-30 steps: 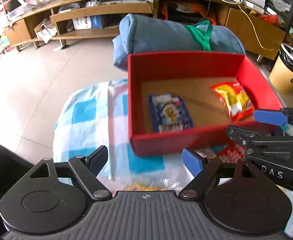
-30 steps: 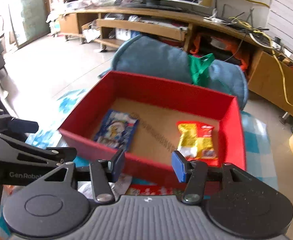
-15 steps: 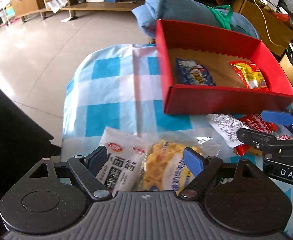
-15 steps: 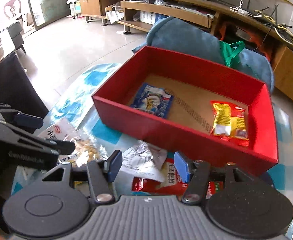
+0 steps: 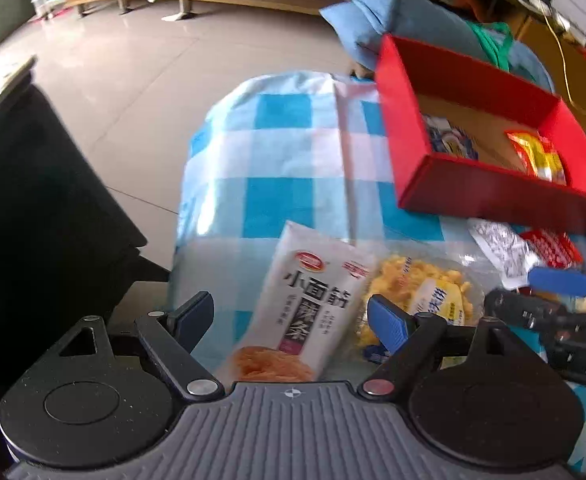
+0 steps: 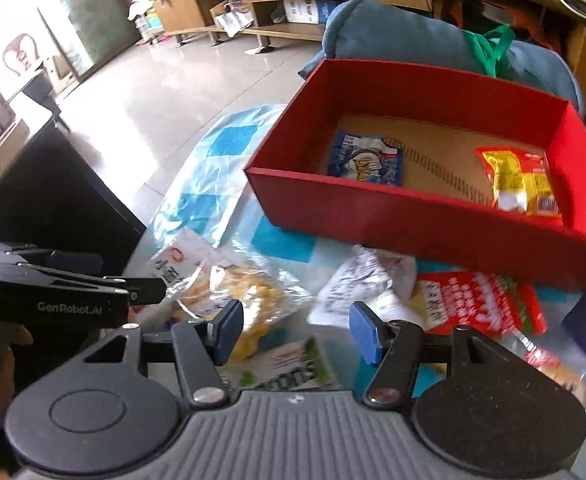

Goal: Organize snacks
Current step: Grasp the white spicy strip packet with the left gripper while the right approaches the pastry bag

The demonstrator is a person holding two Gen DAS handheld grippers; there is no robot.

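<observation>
Both the left gripper [image 5: 291, 314] and right gripper [image 6: 293, 330] hover with fingers apart over snack packets near the red box [image 6: 413, 216] on the checked cloth [image 5: 293, 160].

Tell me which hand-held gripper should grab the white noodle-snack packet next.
Left. The left hand-held gripper is open with the white noodle-snack packet lying between its fingers. The right hand-held gripper, also open, points at the silver wrapper and red packet instead.
</observation>
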